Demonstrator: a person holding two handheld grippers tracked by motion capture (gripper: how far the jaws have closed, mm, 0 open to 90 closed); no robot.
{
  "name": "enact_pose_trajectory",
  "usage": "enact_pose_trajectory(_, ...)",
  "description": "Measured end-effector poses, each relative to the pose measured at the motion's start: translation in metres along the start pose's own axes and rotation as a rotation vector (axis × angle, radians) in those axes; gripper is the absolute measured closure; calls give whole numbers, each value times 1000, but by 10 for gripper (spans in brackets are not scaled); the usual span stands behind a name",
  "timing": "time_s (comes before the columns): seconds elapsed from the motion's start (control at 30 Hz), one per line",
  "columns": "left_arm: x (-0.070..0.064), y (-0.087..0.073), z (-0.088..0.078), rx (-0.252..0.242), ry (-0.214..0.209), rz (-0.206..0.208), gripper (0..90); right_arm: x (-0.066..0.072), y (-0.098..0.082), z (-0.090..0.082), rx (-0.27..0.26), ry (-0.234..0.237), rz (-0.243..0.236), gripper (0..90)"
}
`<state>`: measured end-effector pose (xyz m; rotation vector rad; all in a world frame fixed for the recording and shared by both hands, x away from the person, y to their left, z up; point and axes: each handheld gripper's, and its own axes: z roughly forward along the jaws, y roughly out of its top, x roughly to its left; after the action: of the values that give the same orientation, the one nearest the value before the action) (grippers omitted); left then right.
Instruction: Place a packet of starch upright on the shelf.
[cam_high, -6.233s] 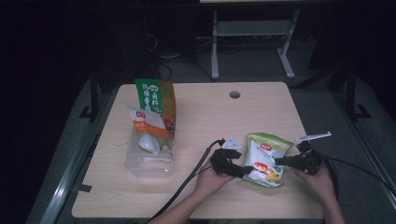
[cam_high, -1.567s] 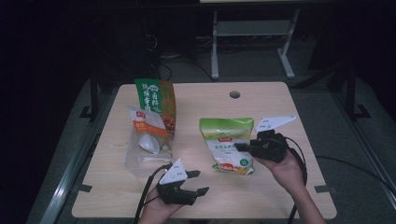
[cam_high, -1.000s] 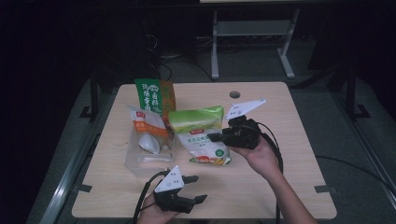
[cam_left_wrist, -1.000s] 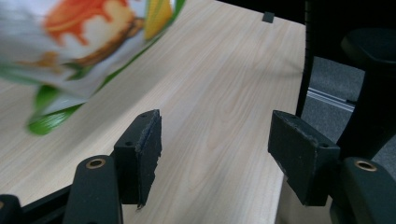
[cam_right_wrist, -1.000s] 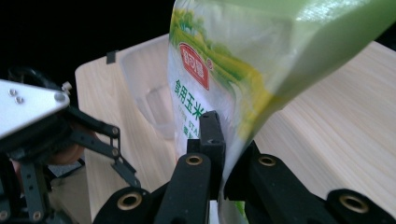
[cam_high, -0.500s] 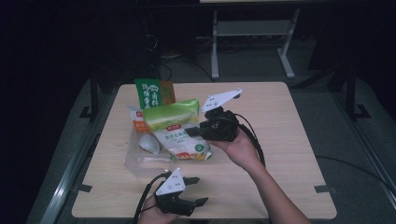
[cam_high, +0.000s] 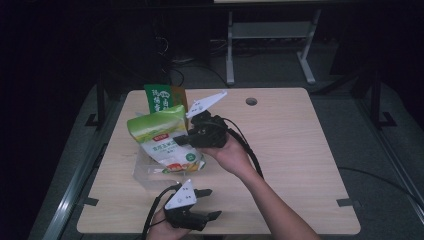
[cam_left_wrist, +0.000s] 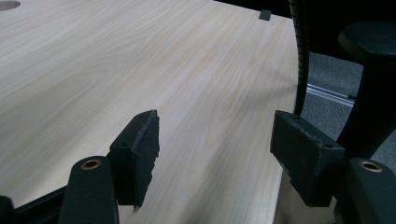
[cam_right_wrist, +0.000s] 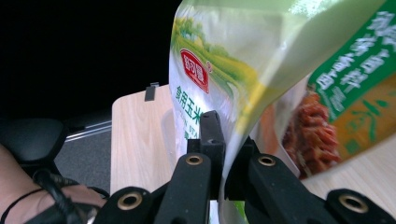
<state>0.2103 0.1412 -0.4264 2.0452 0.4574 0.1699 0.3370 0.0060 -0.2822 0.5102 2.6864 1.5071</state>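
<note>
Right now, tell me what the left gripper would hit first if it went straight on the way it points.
Probably nothing soon: the open left gripper points low across bare table toward its far edge. Depth is unclear.

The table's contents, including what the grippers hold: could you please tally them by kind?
Food bags: 2, the light green bag clamped in the right gripper and the dark green bag standing behind it.
Clear plastic containers: 1, the clear container.
Grippers: 2, counting the left gripper.
Total: 5.

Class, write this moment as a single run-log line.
right gripper: shut on green bag, above clear bin | left gripper: open, holding nothing, near table front edge
</note>
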Motion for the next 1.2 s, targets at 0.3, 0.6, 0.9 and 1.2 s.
enact_pose_trajectory(0.3,1,-1,0,-2,-5,-19,320,-1,10,35,20,54,-3,890)
enact_pose_trajectory(0.6,4,-4,2,2,4,-35,314,-5,11,63,43,98,1,890)
enact_pose_trajectory(0.9,6,-5,1,1,13,-27,311,-8,9,91,72,141,1,890)
enact_pose_trajectory(1.2,5,-5,0,1,9,-26,307,-11,1,111,94,151,23,890)
